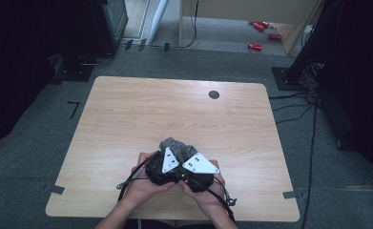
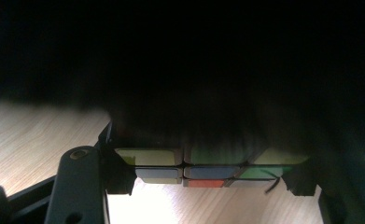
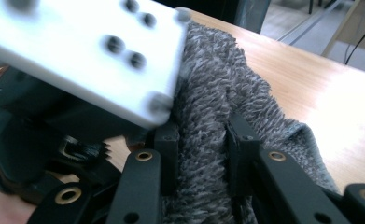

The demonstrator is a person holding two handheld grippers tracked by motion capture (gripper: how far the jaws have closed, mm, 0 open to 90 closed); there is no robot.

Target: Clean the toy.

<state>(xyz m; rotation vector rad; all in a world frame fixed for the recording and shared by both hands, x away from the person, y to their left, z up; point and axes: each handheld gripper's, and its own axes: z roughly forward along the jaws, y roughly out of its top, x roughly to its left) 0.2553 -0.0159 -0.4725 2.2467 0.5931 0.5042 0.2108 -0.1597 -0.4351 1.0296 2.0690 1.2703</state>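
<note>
A: Pale wood-grain table [image 1: 127,119], rounded corners, on grey carpet [image 1: 31,157]; black grommet [image 1: 214,94] toward far edge

B: Near front edge of table: fuzzy grey towel [image 3: 208,107], pinched by right gripper [image 3: 201,154]. Under towel, puzzle cube [image 2: 203,165], glossy coloured tiles, clamped by left gripper [image 2: 208,184]

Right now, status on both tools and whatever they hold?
Left tool shut on puzzle cube. Right tool shut on grey towel, draped over the cube. Nothing in the way on table.
</note>
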